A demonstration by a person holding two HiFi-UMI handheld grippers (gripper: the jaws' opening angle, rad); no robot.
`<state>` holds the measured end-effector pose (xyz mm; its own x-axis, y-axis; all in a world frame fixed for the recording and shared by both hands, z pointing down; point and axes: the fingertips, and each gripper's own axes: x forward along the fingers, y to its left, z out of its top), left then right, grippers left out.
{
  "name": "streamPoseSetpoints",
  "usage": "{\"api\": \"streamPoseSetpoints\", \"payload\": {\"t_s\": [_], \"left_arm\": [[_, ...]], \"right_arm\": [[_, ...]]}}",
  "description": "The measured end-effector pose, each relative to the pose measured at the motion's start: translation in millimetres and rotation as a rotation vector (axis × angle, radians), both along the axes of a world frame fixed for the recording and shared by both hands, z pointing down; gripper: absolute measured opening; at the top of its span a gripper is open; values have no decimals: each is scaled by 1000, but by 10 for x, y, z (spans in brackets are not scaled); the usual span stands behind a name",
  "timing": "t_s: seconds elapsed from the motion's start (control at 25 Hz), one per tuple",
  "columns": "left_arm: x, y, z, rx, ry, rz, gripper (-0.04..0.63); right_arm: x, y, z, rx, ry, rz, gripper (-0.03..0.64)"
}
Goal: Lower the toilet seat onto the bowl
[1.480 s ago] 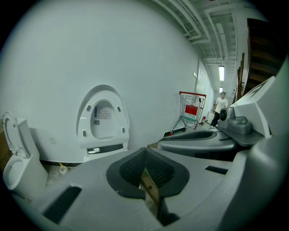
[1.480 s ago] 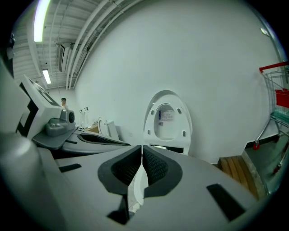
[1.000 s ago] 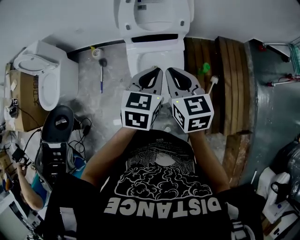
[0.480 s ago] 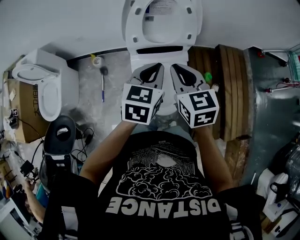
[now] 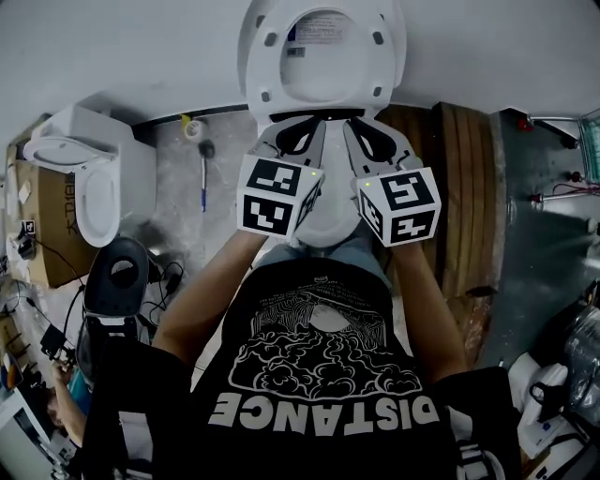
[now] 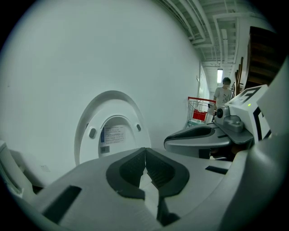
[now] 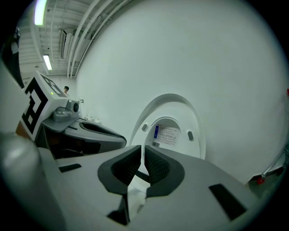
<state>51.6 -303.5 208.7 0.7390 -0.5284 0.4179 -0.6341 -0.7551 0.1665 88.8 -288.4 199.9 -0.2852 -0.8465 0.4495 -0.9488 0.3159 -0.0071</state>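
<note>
The white toilet seat (image 5: 261,66) stands raised against the wall together with its lid, whose printed label (image 5: 323,28) shows through the ring. Below it the bowl (image 5: 326,217) peeks out between my two grippers. My left gripper (image 5: 317,122) and right gripper (image 5: 350,122) are side by side over the bowl, tips near the seat's lower edge. Both are shut with nothing between the jaws. The raised seat (image 6: 86,135) rises behind my left gripper (image 6: 145,155). In the right gripper view the seat (image 7: 198,131) stands just beyond my right gripper (image 7: 142,155).
A second toilet (image 5: 84,178) stands at the left beside a cardboard box (image 5: 37,225). A toilet brush (image 5: 203,155) lies on the floor. Wooden planks (image 5: 459,187) lie right of the bowl. A black device (image 5: 117,281) and cables sit lower left. A person (image 6: 223,92) stands by a red cart (image 6: 198,113) down the corridor.
Both grippers have moved forward toward the raised seat, staying shut. The seat and lid have come further into the head view.
</note>
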Motion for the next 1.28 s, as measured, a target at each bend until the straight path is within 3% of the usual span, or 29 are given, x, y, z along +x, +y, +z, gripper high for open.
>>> {"api": "streamPoseSetpoints", "payload": {"t_s": [0.32,0.8,1.12,1.28], "left_arm": [[342,-553,-45,13,17,-51,14],[408,-1368,-124,106,-68,-122,20],[371,-1854,-154,161,-158,-112,110],[334,-2124,-221,204,-196,-114,146]], "right_arm": [[365,-508,-1,-5,19,-68,21],[792,-1216,-21,14,93,-141,21],[970,-1633,-45,35,142,-176,26],[1020,-1835,-66,34,162,-194,72]]}}
